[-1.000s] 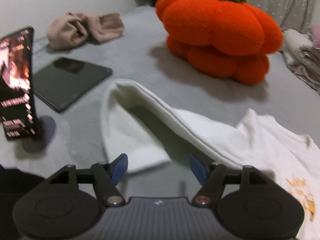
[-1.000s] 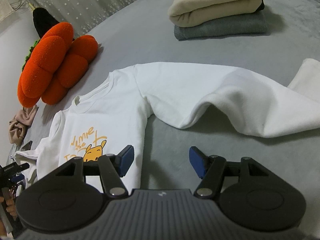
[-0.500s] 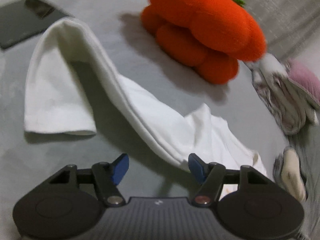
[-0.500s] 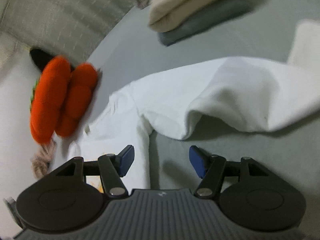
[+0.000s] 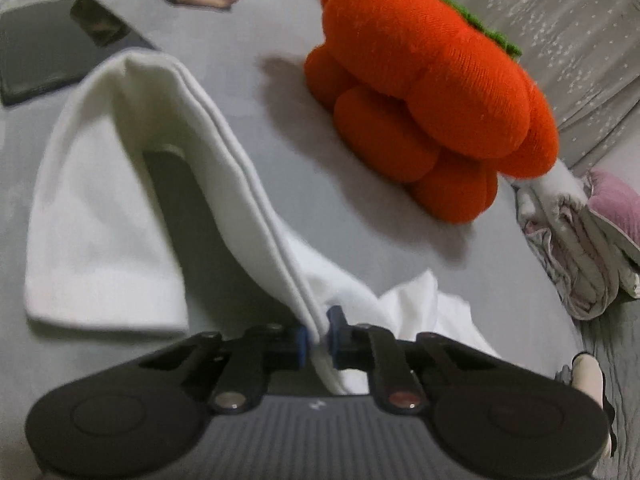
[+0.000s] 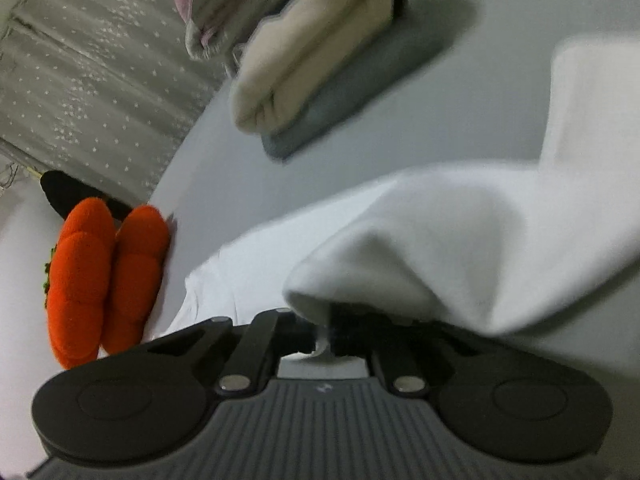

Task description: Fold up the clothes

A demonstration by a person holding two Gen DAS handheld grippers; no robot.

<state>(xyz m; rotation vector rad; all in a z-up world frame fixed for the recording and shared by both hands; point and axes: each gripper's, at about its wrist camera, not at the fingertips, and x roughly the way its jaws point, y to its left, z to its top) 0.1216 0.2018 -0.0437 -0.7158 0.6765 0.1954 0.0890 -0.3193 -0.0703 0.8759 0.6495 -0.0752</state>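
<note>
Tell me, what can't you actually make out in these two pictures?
- Right wrist view: the right tool tips, buried under the white sweatshirt.
- Right wrist view: the sweatshirt's front, hidden behind the tool body.
- Right wrist view: the folded stack, smeared by blur.
- Left wrist view: the dark tablet, cut by the edge.

We note both handheld units share one build. Left gripper (image 5: 319, 340): dark ribbed grey housing, two round black discs, black linkage arms, blue pads, one silver and one reddish pivot screw. Right gripper (image 6: 324, 338): same housing, both pivot screws silver, small pale logo.
</note>
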